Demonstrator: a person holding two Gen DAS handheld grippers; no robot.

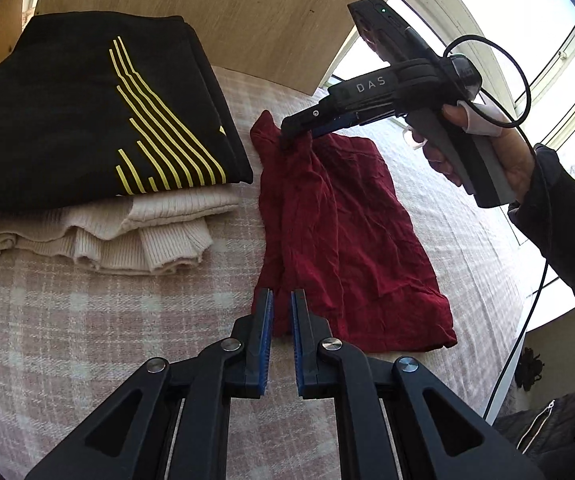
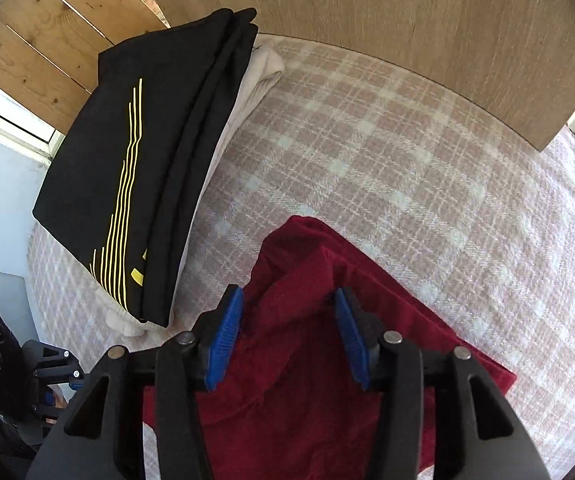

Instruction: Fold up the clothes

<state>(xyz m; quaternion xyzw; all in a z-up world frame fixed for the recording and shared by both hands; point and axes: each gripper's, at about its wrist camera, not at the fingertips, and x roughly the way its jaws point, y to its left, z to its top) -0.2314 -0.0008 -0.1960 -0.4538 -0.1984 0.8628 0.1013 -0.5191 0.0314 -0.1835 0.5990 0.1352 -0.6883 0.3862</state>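
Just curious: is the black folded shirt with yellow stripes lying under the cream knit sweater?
No, the black folded shirt with yellow stripes lies on top of the cream knit sweater.

A folded stack, the black shirt (image 1: pixel 99 120) on a cream knit (image 1: pixel 127 232), blocks the left part of the bed. The wooden headboard (image 2: pixel 387 20) closes the far edge. The red garment (image 1: pixel 343 240) lies just beside the stack, with a narrow strip of bare plaid blanket (image 2: pixel 407 168) between them. To the garment's right the blanket is open.

A home bedroom: plaid blanket (image 2: pixel 367 168), wooden headboard (image 2: pixel 387 20), sunlit window (image 1: pixel 547 52).
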